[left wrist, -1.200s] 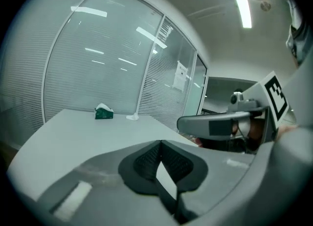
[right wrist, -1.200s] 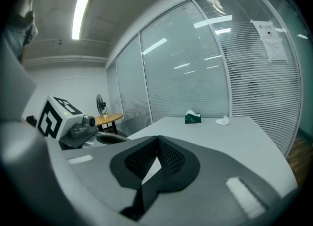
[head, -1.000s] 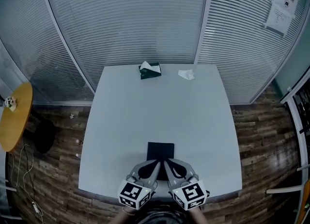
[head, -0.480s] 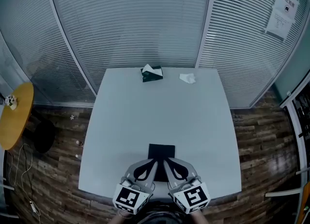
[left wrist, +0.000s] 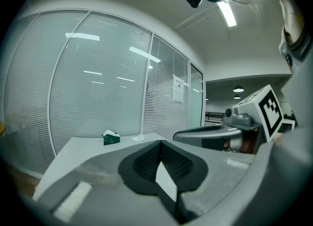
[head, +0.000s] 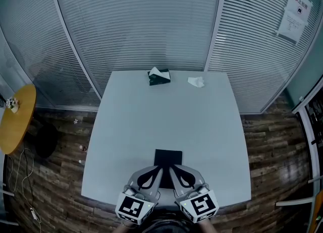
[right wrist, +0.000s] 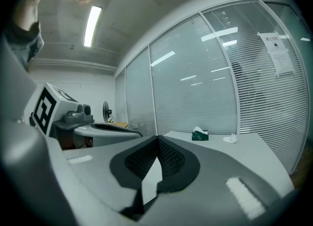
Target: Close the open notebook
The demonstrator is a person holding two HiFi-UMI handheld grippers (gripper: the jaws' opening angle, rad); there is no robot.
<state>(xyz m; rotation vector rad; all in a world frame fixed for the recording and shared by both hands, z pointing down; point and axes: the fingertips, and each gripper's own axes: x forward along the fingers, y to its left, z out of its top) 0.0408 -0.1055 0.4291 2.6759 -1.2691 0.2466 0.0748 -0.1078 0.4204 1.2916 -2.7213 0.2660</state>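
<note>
Compared with a second ago, both marker cubes are seen lower and slightly larger in the head view: the left gripper (head: 162, 169) and the right gripper (head: 172, 169) have been lifted a little above the table (head: 212, 126). The notebook (head: 168, 156) has not been shifted on the table. It lies flat as one dark square at the middle of the table's near edge, its far half uncovered. Both grippers' tips are held side by side over it, raised off it. The fingers (left wrist: 146, 160) of each gripper are pressed together at the tips, with nothing pinched. A tissue box (head: 159, 76) is seen at the table's far edge.
</note>
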